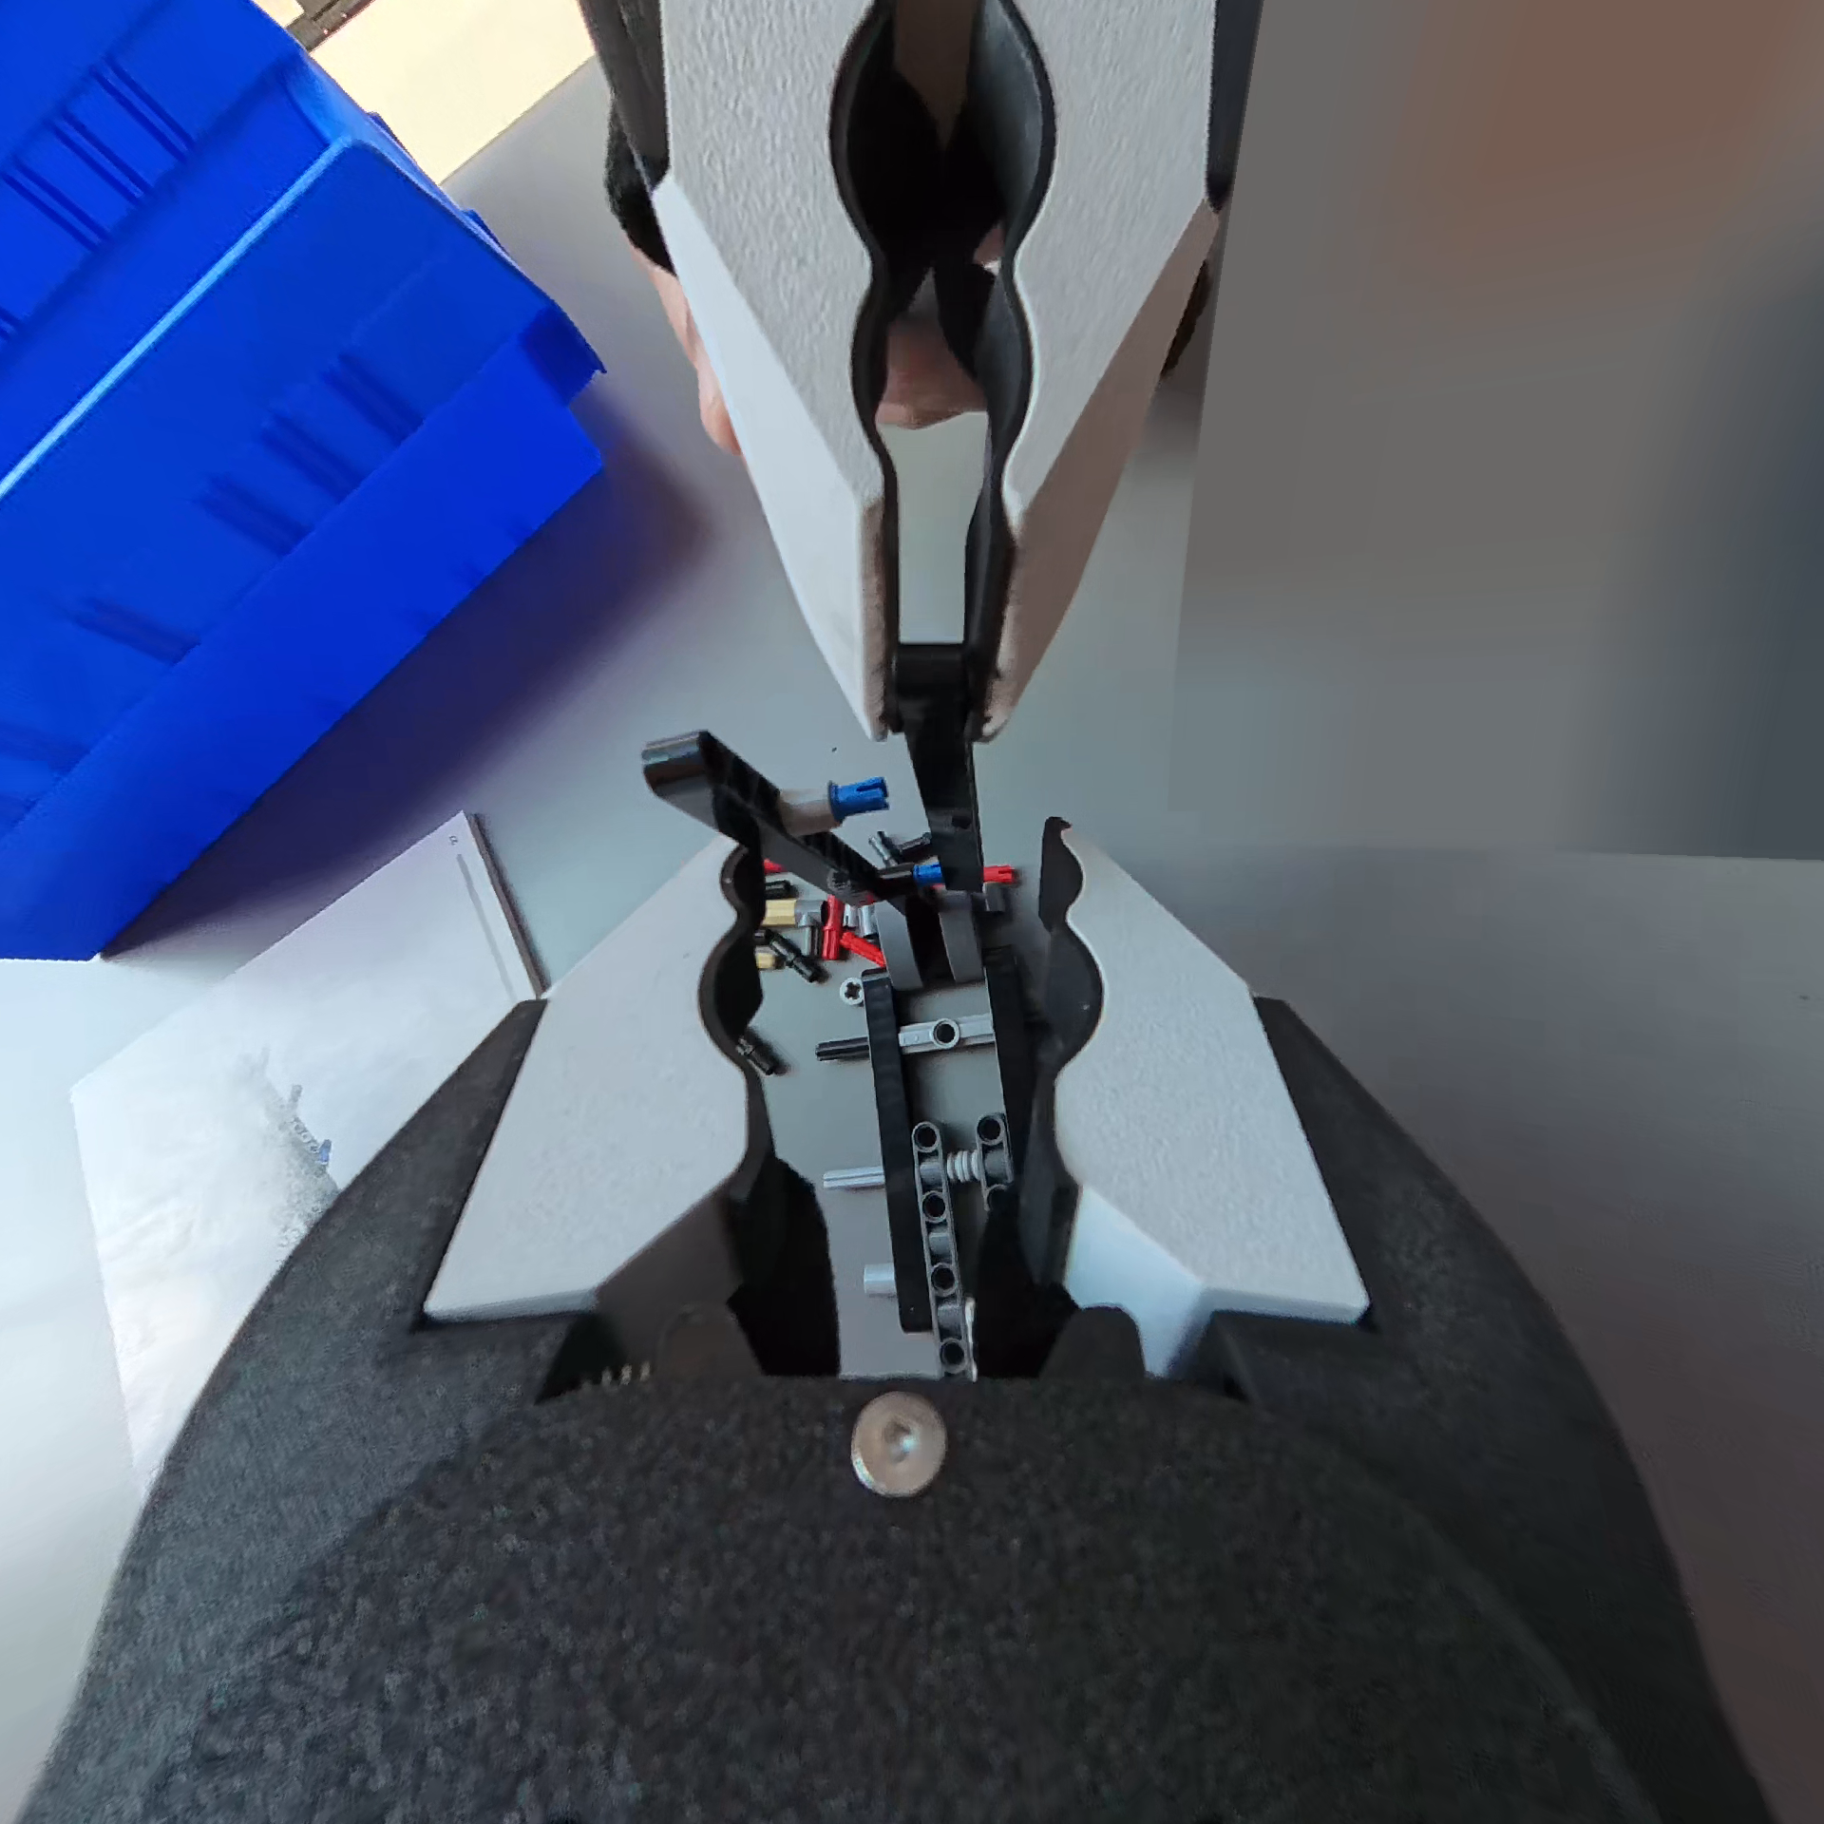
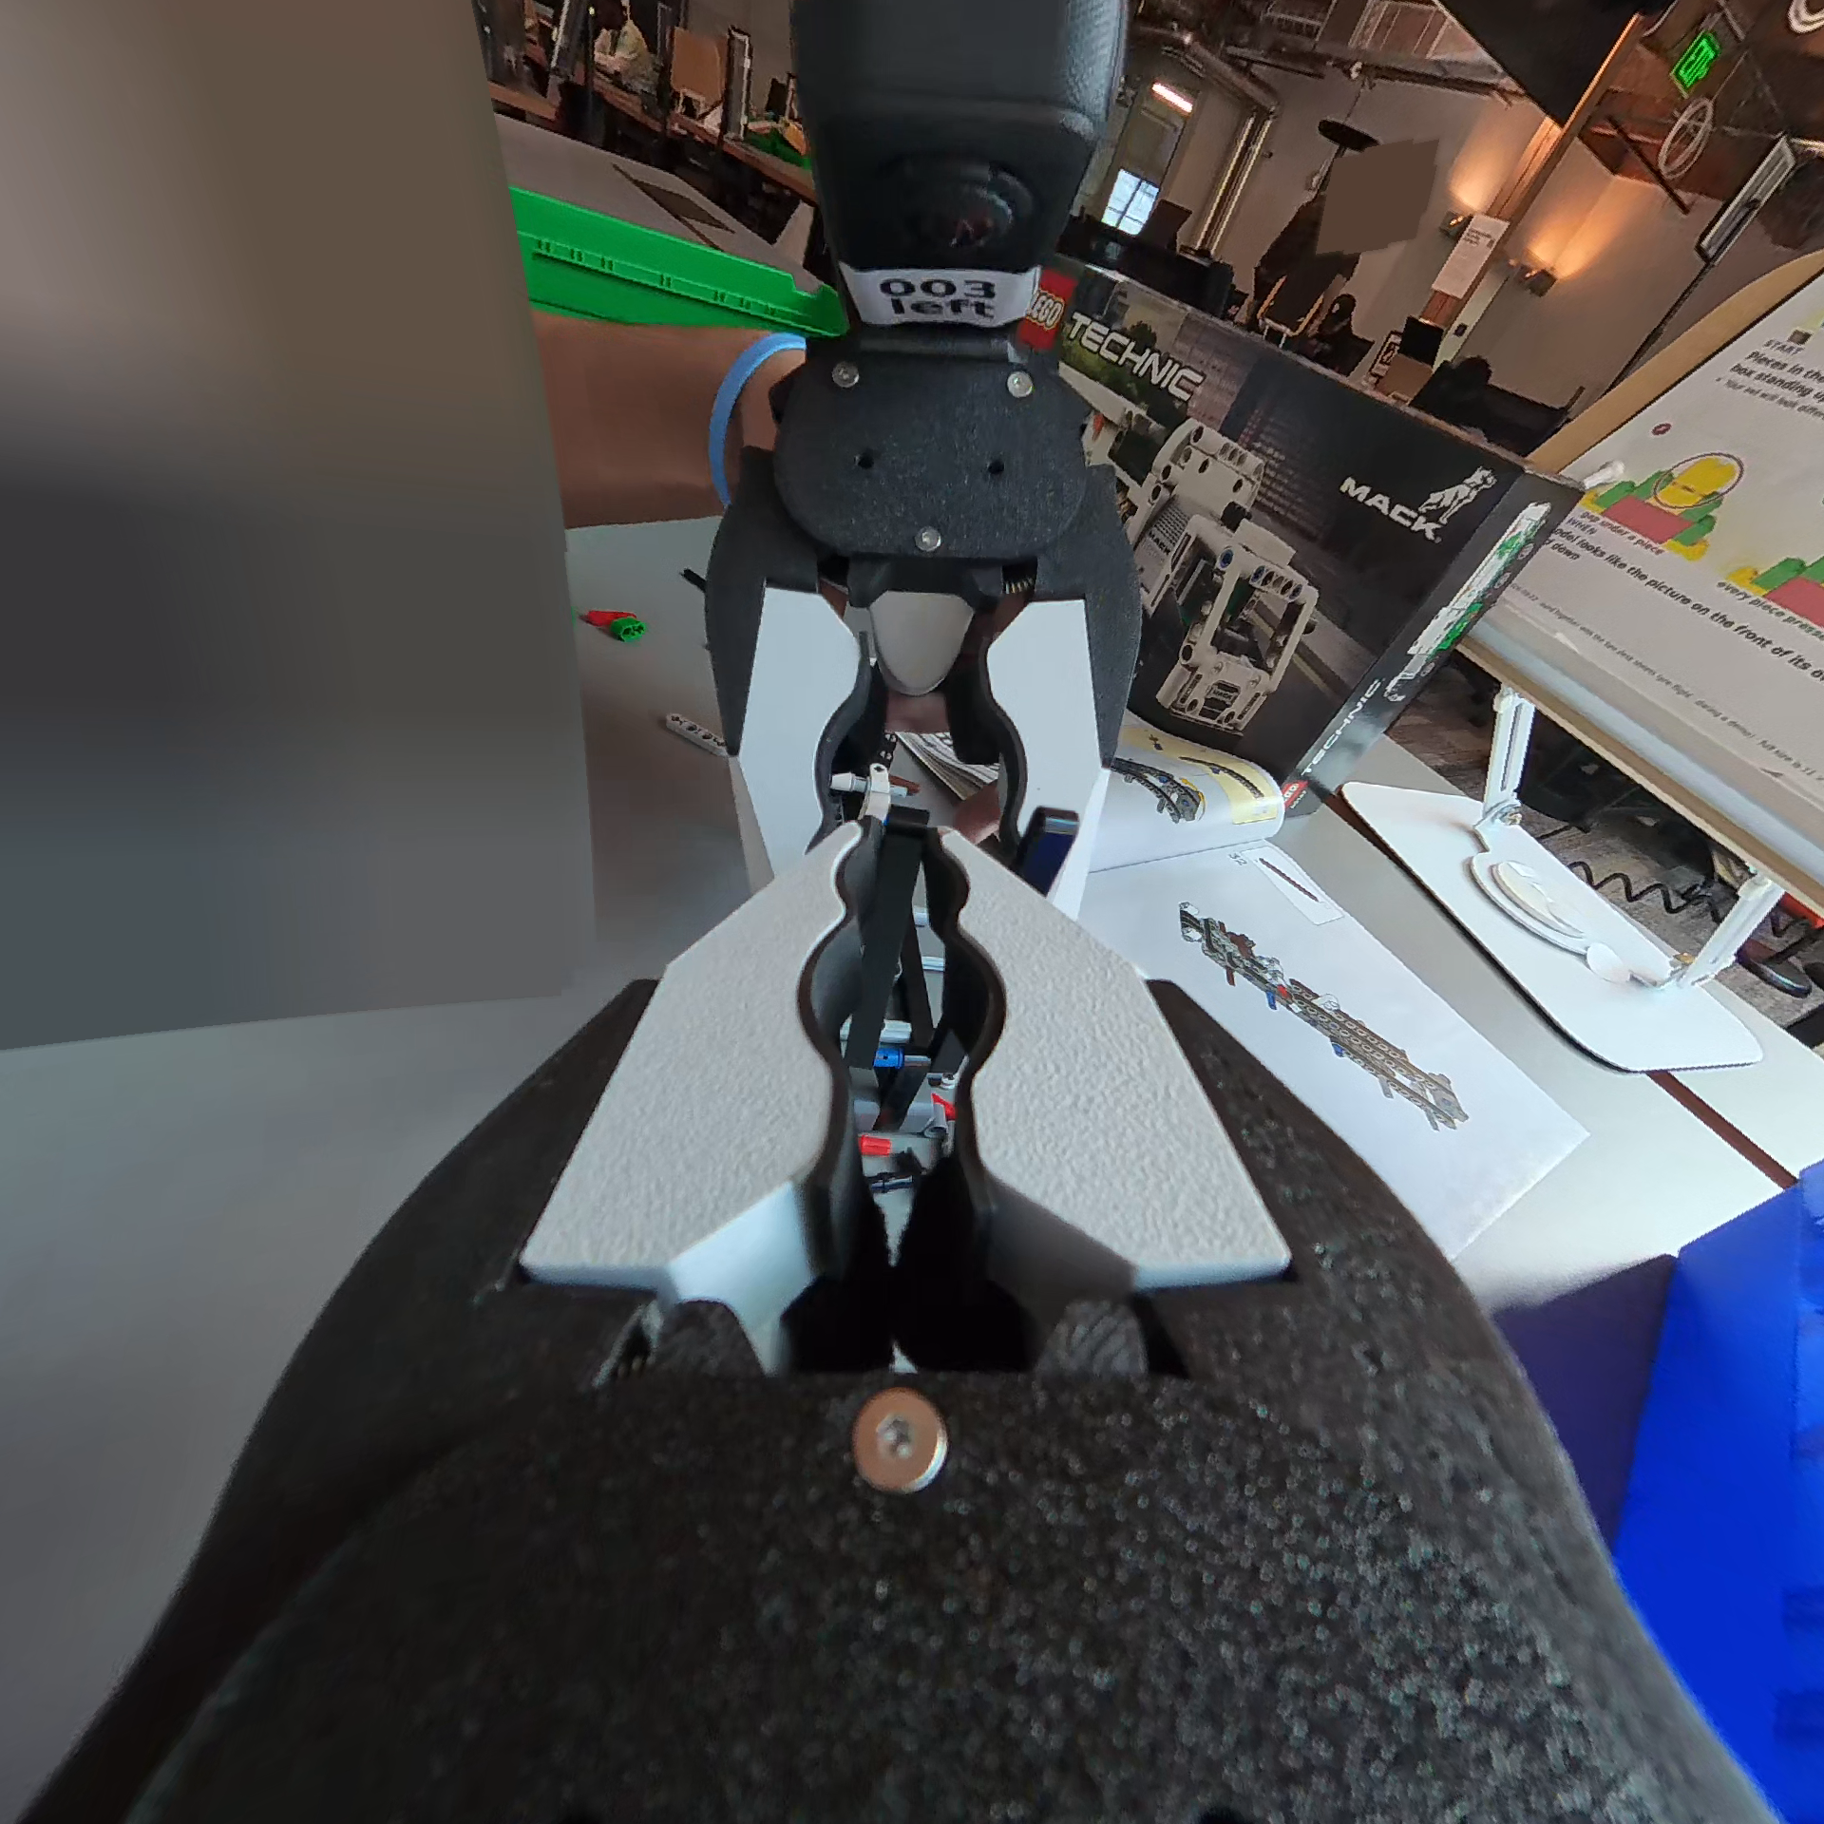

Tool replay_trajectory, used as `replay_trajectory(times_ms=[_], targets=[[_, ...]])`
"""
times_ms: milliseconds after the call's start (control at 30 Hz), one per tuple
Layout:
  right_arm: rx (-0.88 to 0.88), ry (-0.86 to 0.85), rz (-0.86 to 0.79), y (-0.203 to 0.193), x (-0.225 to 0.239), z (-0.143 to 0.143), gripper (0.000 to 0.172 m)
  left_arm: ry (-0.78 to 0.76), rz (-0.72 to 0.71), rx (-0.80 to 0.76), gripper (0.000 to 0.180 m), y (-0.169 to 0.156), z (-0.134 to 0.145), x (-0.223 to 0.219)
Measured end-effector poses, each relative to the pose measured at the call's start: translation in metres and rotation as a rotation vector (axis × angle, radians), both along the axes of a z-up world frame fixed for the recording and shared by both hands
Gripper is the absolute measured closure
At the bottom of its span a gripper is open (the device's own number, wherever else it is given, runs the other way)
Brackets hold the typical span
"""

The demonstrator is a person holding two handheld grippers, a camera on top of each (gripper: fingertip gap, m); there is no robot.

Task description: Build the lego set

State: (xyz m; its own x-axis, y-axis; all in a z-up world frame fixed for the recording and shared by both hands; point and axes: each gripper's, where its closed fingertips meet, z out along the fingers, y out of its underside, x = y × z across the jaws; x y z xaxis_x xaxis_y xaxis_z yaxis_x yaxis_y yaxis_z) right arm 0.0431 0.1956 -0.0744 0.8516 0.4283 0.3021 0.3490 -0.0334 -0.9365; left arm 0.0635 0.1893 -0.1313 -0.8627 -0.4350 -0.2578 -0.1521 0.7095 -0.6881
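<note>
Grippers: left gripper [image 1: 893, 869] jaws apart, straddling a toy-brick frame [image 1: 938, 1135] without pressing; right gripper [image 1: 938, 725] clamped on a black beam [image 1: 952, 790].
Surroundings: blue bin [image 1: 247, 444] far left, loose pins [image 1: 809, 938] near the frame.

Left gripper [image 1: 893, 869]: fingers of white, finely pebbled matt plastic; inner pads of smooth black rubber-like material; body of coarse, grainy black plastic with one bright metal screw [image 1: 898, 1446]. Right gripper [image 2: 893, 839]: same finishes, pads pressed on a black plastic beam [image 1: 948, 770], semi-gloss. Small pins [image 1: 819, 938] on the table [image 1: 1382, 987]: glossy plastic in red, blue, tan, black. Table: smooth, matt grey. Blue bin [image 1: 247, 444], far left: smooth glossy plastic. Instruction sheet [image 2: 1332, 1036]: matt paper. Box [image 2: 1283, 553]: printed card, slight sheen.
</note>
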Motion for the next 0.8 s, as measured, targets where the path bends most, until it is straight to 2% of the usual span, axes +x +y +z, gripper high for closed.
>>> replay_trajectory(times_ms=[133, 300, 600, 800], targets=[[0.004, 0.001, -0.011, 0.0013, 0.0022, 0.0003, 0.164, 0.002, 0.005, -0.036, 0.131, -0.0043, 0.0016, 0.0023], [0.009, -0.003, -0.012, 0.0016, 0.0025, 0.001, 0.166, -0.012, 0.015, -0.048, 0.145, -0.0051, 0.0046, 0.0052], [0.032, -0.021, -0.022, 0.0025, 0.0049, 0.0014, 0.164, 0.013, 0.016, -0.096, 0.147, -0.0049, 0.0048, 0.0063], [-0.027, 0.096, -0.004, 0.0024, 0.0065, 0.0013, 0.164, 0.03, 0.017, -0.129, 0.147, -0.0052, 0.0046, 0.0071]])
